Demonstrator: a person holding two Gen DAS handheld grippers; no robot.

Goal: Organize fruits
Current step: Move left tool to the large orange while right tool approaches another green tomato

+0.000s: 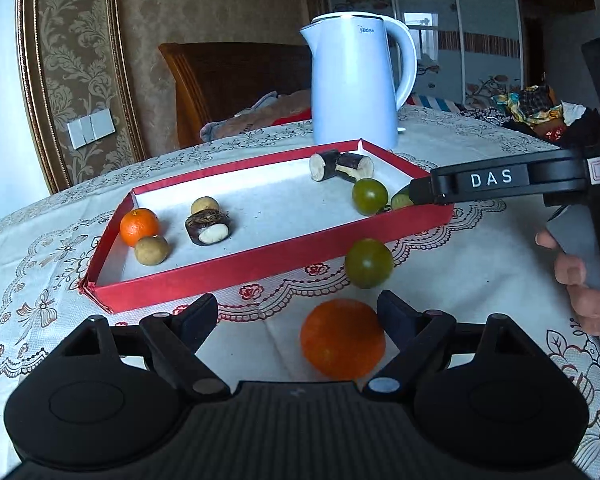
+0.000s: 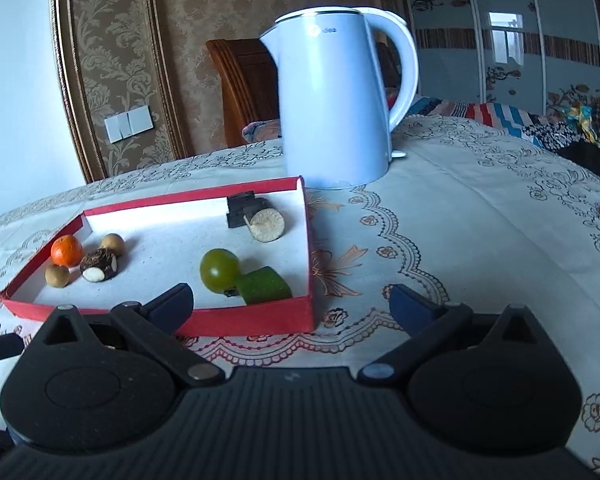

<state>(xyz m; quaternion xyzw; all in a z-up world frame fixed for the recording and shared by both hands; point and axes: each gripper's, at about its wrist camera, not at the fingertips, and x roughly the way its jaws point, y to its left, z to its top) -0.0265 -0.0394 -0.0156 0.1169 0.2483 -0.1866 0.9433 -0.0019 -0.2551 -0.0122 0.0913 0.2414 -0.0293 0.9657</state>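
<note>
Between the left gripper's point(image 1: 298, 312) wide fingers sits a round, dimpled orange point(image 1: 342, 339); right gripper point(image 2: 292, 304) gapes empty.

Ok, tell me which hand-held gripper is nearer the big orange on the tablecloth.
Left. The left hand-held gripper has the orange between its open fingers; the right hand-held gripper reaches over the red tray.

The kettle point(image 2: 332, 112) looked of smooth, glossy plastic; the tray point(image 1: 260, 264) was matt red card, and the tablecloth point(image 2: 480, 240) was embroidered, lace-edged cloth.
</note>
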